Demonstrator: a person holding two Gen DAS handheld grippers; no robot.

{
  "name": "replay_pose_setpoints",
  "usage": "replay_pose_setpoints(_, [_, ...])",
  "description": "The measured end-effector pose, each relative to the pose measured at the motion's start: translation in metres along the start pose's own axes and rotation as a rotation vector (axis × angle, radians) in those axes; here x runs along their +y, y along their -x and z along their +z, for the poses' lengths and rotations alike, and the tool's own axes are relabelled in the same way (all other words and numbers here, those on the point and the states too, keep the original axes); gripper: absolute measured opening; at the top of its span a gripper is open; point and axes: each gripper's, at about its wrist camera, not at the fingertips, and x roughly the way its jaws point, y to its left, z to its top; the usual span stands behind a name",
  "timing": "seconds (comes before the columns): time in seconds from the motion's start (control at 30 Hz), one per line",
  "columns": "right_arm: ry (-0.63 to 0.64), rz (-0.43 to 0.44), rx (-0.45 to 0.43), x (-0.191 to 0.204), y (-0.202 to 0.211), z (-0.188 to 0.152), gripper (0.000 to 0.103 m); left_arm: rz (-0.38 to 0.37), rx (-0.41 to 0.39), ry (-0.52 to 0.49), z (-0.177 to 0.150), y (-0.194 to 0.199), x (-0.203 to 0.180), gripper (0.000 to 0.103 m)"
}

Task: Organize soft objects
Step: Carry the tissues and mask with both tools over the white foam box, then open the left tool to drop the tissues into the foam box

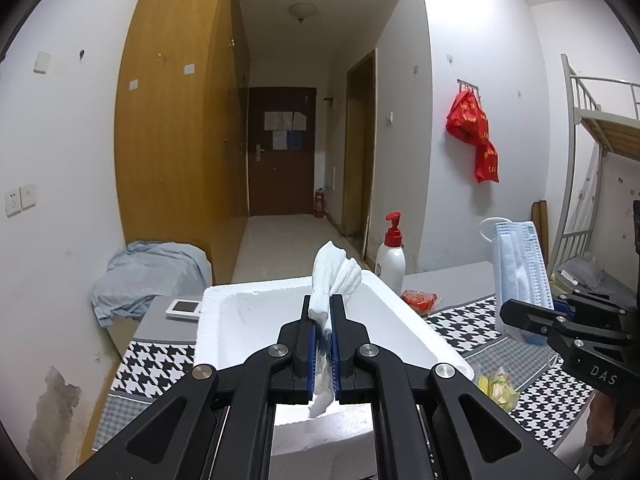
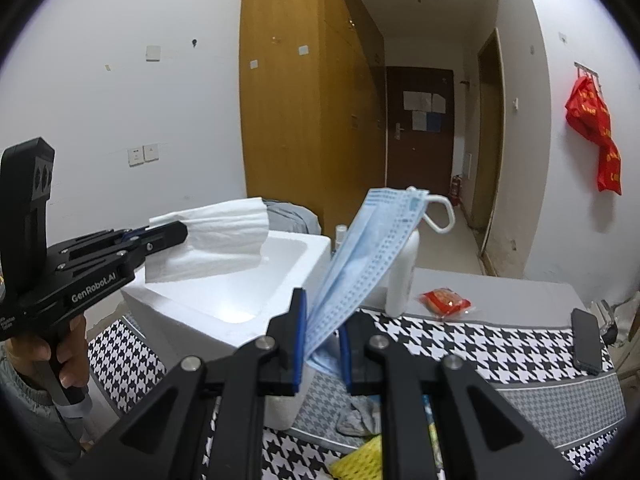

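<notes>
My left gripper is shut on a white paper tissue and holds it over the open white foam box. From the right wrist view the left gripper shows at the left with the tissue above the box. My right gripper is shut on a stack of blue face masks that stick up and to the right, just right of the box. The masks and the right gripper also show at the right of the left wrist view.
The table has a black-and-white houndstooth cloth. On it stand a white pump bottle, a red snack packet, a black phone, a grey rag and a yellow cloth. A white device lies left of the box.
</notes>
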Motion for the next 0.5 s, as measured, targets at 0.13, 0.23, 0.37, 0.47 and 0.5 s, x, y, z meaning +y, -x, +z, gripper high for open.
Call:
replay_pose_setpoints(0.13, [-0.008,-0.009,0.001,-0.005,0.001,-0.002,0.018,0.002,0.01,-0.005,0.0,-0.006,-0.004,0.006])
replay_pose_setpoints(0.23, [-0.012,-0.016,0.004,-0.007,0.001,-0.003,0.018,0.015,0.017,-0.006,0.0,-0.011,-0.005,0.006])
replay_pose_setpoints(0.37, [-0.016,-0.018,0.005,-0.009,0.001,-0.004,0.018,0.028,0.024,-0.006,0.0,-0.016,-0.005,0.006])
replay_pose_setpoints(0.47, [-0.019,-0.017,0.005,-0.008,0.001,-0.003,0.018,0.036,0.032,-0.003,0.001,-0.018,-0.006,0.019])
replay_pose_setpoints(0.5, [-0.02,-0.016,0.005,-0.009,0.0,-0.004,0.018,0.039,0.032,0.001,0.0,-0.018,-0.006,0.025])
